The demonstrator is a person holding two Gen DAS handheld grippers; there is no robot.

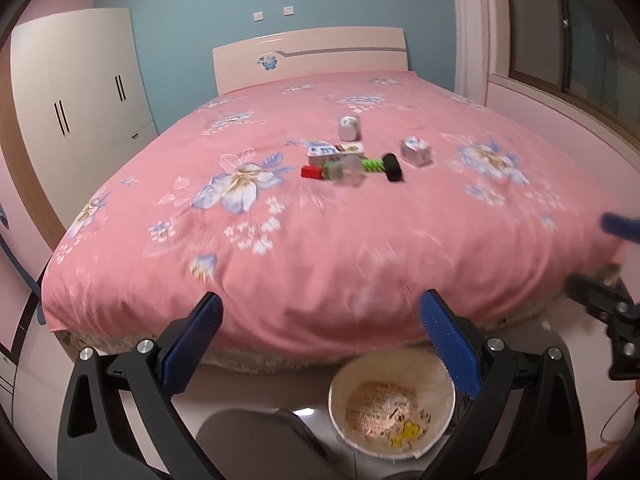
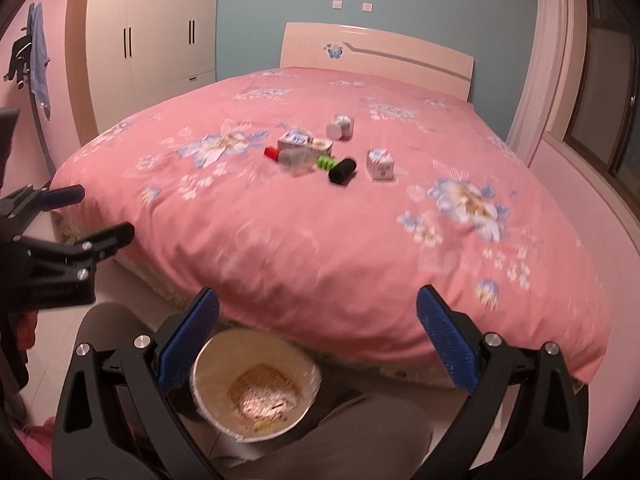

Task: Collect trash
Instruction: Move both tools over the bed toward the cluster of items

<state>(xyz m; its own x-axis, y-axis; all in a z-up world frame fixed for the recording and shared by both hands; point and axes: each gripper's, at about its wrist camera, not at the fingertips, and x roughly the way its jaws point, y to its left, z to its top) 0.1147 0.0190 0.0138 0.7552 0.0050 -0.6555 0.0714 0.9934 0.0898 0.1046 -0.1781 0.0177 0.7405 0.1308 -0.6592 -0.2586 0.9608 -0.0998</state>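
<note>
Matt cloth bedspread [image 1: 320,240], glossy headboard [image 1: 312,56]

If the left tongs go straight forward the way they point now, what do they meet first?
Most likely the pink bedcover at the foot of the bed, well before the litter further up. The open left tongs point at it, above the paper bowl. Depth is unclear.

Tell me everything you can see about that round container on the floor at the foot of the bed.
The round container looks like a pale paper or plastic tub with a thin rolled rim. It stands upright and open on the light floor, close to the foot of the bed. Inside lie crumpled wrappers: one printed in orange-brown, something shiny, and a yellow scrap. Neither gripper touches it; a grey-clad leg is right beside it.
</note>
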